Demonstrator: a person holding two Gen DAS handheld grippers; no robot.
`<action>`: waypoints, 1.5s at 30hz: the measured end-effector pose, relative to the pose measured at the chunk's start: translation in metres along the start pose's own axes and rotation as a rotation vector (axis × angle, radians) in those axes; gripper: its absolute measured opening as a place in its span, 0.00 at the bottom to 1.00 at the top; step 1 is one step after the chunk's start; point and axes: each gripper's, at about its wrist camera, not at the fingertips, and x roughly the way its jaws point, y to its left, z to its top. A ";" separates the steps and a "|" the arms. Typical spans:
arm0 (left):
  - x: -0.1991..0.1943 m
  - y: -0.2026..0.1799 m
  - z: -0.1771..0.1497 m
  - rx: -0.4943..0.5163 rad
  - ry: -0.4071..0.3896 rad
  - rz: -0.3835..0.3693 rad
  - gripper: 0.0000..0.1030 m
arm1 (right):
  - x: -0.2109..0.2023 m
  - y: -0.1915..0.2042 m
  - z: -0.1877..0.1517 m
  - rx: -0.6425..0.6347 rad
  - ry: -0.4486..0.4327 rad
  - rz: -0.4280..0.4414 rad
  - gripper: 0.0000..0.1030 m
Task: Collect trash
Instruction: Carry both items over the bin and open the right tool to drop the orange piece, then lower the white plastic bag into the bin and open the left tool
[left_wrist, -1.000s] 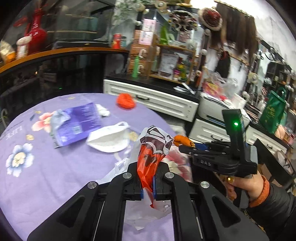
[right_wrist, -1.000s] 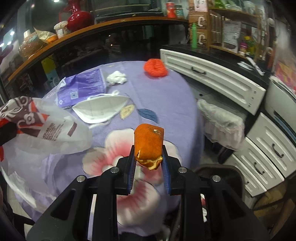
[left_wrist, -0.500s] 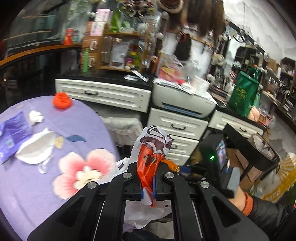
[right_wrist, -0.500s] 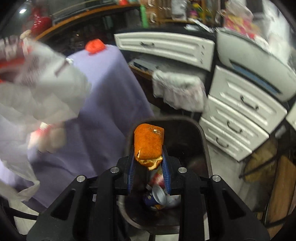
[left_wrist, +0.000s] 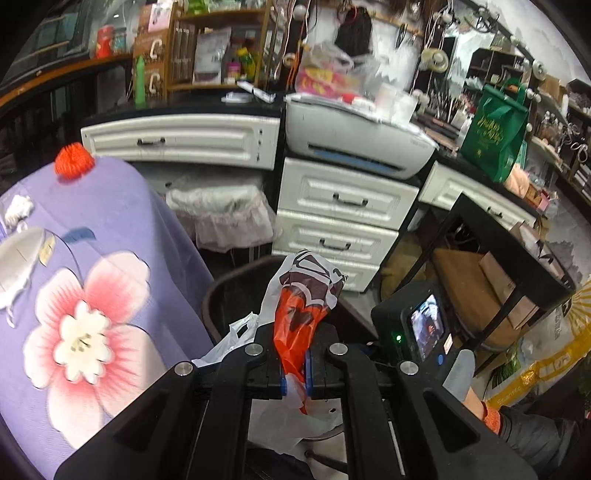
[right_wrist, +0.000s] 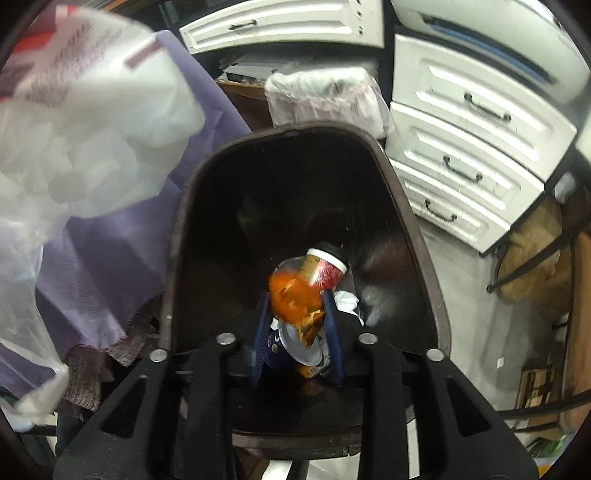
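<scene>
The right gripper (right_wrist: 297, 325) hangs over the mouth of a dark brown trash bin (right_wrist: 413, 206), pointing steeply down into it, and its jaws are opening. Between the 2 blue pads (right_wrist: 334, 332) sits an orange, blurred scrap of food (right_wrist: 293, 299); the pads stand apart from its sides, so it looks loose rather than pinched, though the blur keeps me from being sure it has left them entirely. Below it, on the bin's floor, lie a red cup with a white rim (right_wrist: 325, 267), a blue crushed can (right_wrist: 295, 349) and some white crumpled paper (right_wrist: 347, 301). The left gripper (left_wrist: 294, 373) is closed tight on a plastic bag (left_wrist: 299, 314), printed red and brown at its bunched top and white lower down, which it holds just beside the bin's rim (left_wrist: 221, 291). In the right wrist view that same bag fills the upper left corner as a pale blur. A purple flowered tablecloth (left_wrist: 110, 221) drapes down next to the bin, with a red knitted thing (left_wrist: 73, 162) and a white mask (left_wrist: 18, 254) lying on top. White drawers (left_wrist: 340, 221) stand behind the bin.
</scene>
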 end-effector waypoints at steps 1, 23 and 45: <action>0.006 -0.001 -0.003 0.002 0.016 0.000 0.06 | 0.001 -0.003 -0.001 0.012 -0.002 -0.003 0.53; 0.084 -0.031 -0.033 0.091 0.166 0.004 0.06 | -0.101 -0.066 -0.028 0.133 -0.220 -0.200 0.68; 0.121 -0.038 -0.051 0.107 0.219 0.021 0.59 | -0.123 -0.071 -0.028 0.192 -0.274 -0.198 0.69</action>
